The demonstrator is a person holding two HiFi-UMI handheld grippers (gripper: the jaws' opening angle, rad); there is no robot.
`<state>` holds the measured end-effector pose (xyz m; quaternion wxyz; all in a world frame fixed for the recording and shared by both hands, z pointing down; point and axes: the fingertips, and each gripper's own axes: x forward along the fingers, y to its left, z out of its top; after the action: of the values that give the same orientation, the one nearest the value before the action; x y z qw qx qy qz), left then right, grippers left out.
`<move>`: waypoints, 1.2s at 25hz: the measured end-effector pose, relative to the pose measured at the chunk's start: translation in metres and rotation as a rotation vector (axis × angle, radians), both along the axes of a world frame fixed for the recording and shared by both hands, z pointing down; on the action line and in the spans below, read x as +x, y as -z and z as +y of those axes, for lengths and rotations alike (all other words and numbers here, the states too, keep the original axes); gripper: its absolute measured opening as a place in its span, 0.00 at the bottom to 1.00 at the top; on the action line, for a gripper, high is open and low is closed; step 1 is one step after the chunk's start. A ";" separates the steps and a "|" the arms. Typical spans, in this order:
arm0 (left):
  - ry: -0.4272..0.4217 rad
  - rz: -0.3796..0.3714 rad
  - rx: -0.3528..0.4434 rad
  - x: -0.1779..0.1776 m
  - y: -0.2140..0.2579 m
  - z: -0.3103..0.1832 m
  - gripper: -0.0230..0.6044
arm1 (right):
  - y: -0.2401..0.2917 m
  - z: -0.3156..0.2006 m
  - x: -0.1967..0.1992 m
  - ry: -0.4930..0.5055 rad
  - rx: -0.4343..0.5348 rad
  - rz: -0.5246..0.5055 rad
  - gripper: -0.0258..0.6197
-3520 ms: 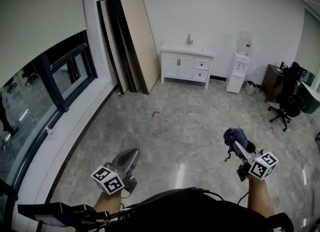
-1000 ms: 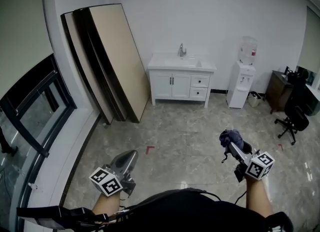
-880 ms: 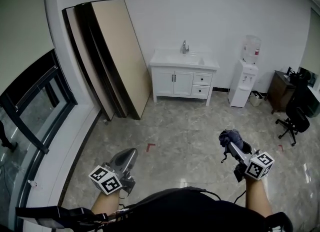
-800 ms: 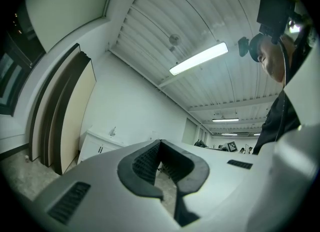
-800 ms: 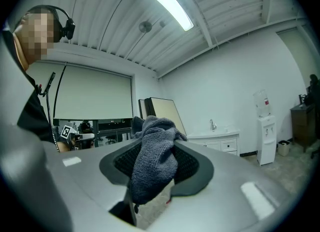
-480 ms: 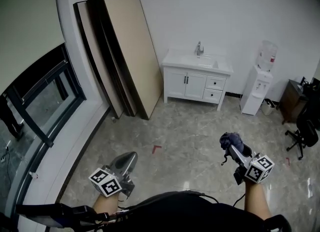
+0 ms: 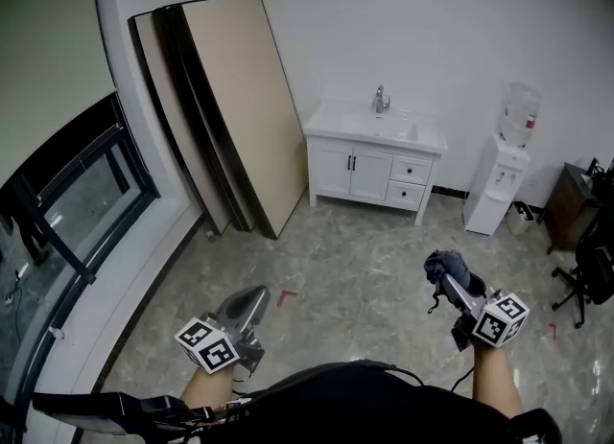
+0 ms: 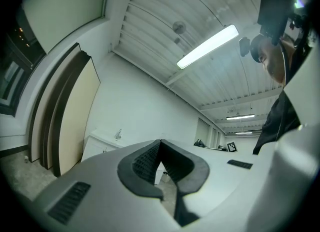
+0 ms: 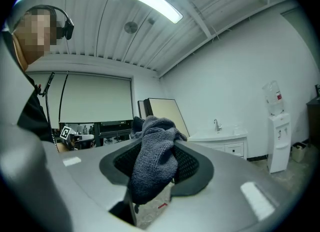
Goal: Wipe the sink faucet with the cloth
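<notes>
A chrome faucet (image 7: 381, 100) stands at the back of a white sink (image 7: 384, 129) on a white cabinet against the far wall, several steps ahead. My right gripper (image 7: 438, 274) is at the lower right, shut on a dark blue-grey cloth (image 7: 447, 265). In the right gripper view the knitted cloth (image 9: 152, 160) hangs bunched between the jaws, with the faucet (image 9: 217, 125) small and far off. My left gripper (image 7: 251, 299) is at the lower left, shut with nothing in it. The left gripper view shows its closed tips (image 8: 160, 144) and the distant faucet (image 8: 118, 134).
Large boards (image 7: 216, 106) lean on the wall left of the cabinet. A water dispenser (image 7: 502, 174) stands to its right, and a dark office chair (image 7: 597, 274) is at the far right. A dark-framed window (image 7: 67, 212) runs along the left. The floor is grey marble tile (image 7: 355, 260).
The view has moved a little nearer the sink cabinet, which now sits slightly larger and lower in frame. Both grippers hold the same pose, the cloth still in the right one.
</notes>
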<state>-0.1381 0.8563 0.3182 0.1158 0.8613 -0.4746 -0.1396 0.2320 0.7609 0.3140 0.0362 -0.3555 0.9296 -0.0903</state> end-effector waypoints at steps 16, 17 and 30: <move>-0.080 -0.010 -0.013 0.090 -0.001 -0.136 0.04 | -0.011 -0.111 0.098 -0.077 -0.016 -0.007 0.28; -0.087 -0.009 -0.014 0.085 -0.002 -0.145 0.04 | -0.012 -0.117 0.092 -0.085 -0.017 -0.006 0.28; -0.174 0.005 0.034 -0.046 0.013 -0.274 0.04 | 0.016 -0.212 -0.029 -0.180 0.020 -0.004 0.28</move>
<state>-0.1840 0.5825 0.3051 0.1141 0.9008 -0.3951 -0.1393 0.2028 0.5486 0.2976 0.0493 -0.4371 0.8947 -0.0780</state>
